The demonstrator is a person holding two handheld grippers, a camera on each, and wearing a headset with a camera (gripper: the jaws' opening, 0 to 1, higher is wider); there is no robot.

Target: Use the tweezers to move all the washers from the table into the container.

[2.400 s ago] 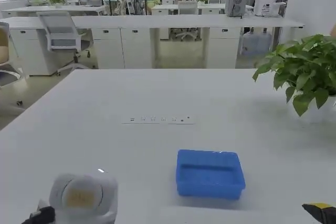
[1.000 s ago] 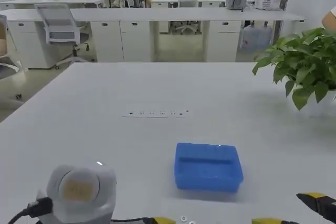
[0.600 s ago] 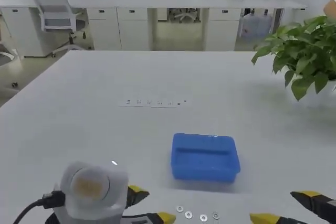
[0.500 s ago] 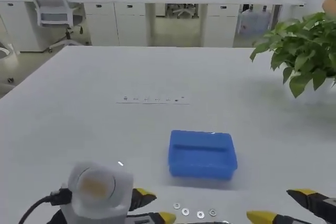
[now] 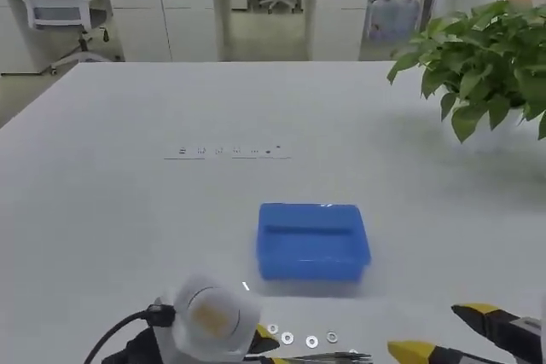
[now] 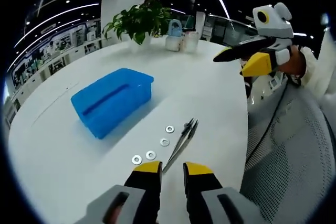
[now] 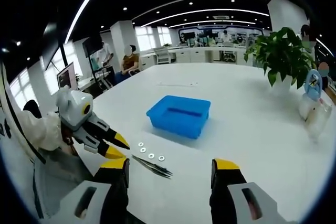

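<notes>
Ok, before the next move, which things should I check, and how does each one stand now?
1. Tweezers lying free on the table: ok.
2. Tweezers gripped: not ok, left hand-held gripper sits just behind them.
3. Right hand-held gripper open, away from the work: ok.
4. Four washers in a row beside the tweezers: ok.
5. Container upright, top open: ok.

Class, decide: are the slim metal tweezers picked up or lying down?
Lying down: the slim metal tweezers rest on the white table beside round metal washers; the left hand-held gripper is open, not clamping them.
</notes>
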